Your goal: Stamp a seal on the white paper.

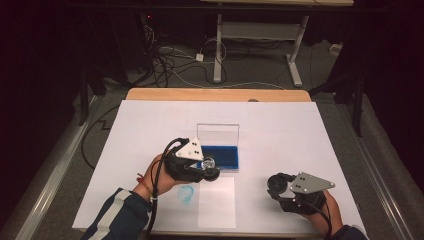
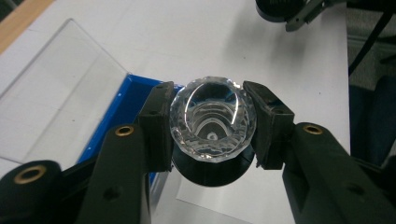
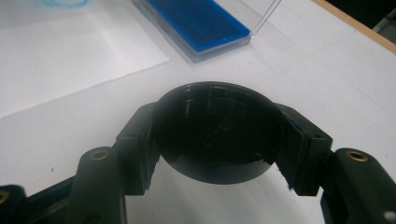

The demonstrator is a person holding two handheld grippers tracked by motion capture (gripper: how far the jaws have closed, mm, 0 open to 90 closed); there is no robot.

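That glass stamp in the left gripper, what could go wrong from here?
1. The stamp is held by its smooth faceted glass top between two narrow pads; it might slip or twist when pressed down.
2. It hangs beside the open ink pad, whose clear lid stands upright; a careless move could knock the lid.
3. The right gripper holds a black cap by its rim; it could pop out.

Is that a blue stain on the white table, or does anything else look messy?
Yes: a smudgy pale blue ring-shaped mark sits on the white table cover, beside the white paper sheet and near the open clear case with its blue ink pad. It looks like a stamped print, not a spill.
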